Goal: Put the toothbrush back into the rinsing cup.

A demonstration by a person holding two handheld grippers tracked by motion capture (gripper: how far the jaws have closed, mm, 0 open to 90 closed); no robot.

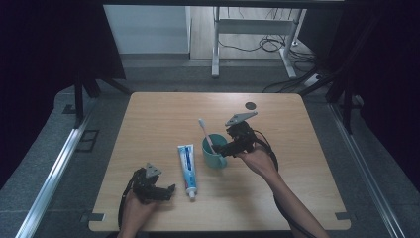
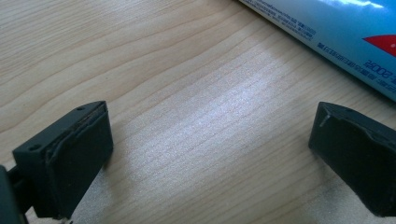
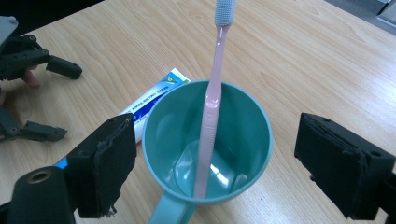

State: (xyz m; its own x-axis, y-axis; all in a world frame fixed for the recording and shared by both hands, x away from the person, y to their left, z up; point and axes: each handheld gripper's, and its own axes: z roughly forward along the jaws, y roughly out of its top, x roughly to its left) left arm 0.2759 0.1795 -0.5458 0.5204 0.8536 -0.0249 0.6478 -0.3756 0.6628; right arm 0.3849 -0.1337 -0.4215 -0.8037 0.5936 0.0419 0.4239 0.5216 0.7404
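I had the right claw (image 3: 212,154) wide around the mug (image 3: 205,140), toothbrush (image 3: 212,102) leaning to 12 o'clock inside; best lifted straight clear of the rim.

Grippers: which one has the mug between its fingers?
The right gripper: its open fingers flank the teal mug holding the pink toothbrush, pads clear of it. The left gripper stands open over bare table beside the toothpaste.

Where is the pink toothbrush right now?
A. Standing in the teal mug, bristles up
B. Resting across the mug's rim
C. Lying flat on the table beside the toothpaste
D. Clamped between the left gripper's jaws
A: the pink toothbrush stands inside the teal mug with its handle end on the bottom and its bristle head pointing up, leaning on the rim.
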